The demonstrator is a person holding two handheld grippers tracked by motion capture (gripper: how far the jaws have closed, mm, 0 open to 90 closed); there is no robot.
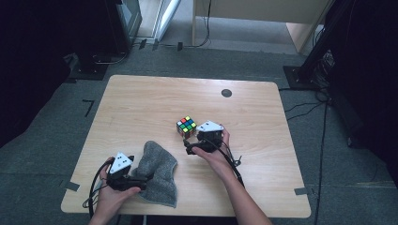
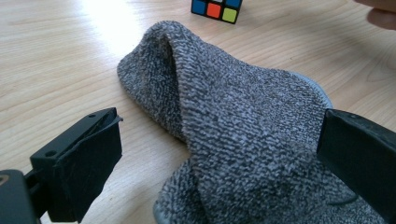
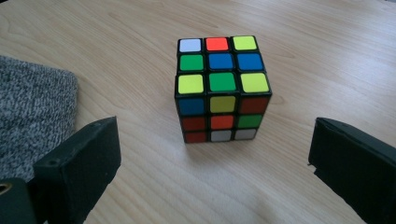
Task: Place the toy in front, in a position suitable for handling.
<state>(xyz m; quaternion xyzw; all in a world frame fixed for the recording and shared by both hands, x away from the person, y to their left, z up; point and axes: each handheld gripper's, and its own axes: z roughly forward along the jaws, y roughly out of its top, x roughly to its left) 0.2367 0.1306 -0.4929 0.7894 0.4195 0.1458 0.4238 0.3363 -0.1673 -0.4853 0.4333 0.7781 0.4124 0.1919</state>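
Black jaws of the right gripper [image 3: 212,172] stand wide apart at the bottom of the right gripper view, released and holding nothing; the cube [image 3: 220,88] sits on the table [image 3: 303,42] just ahead of them, centred in the gap but not yet between the pads, upright and square on its base, one face turned toward the camera; the cloth [image 3: 32,112] lies off to the left, clear of it. From the high view the right gripper [image 1: 199,143] is just on the person's side of the cube [image 1: 186,125], which rests near the middle of the table [image 1: 141,93]; the step in hand looks like a reach to grasp it. To do it well, I would slide the gripper forward low and level until both pads flank opposite flat faces, not the corners; close evenly on the middle layer so it does not twist or skid. The left gripper [image 2: 219,154] is likewise spread, its jaws straddling the crumpled cloth [image 2: 243,130] without pinching it; its right jaw overlaps the fabric's edge, though contact is hard to judge.
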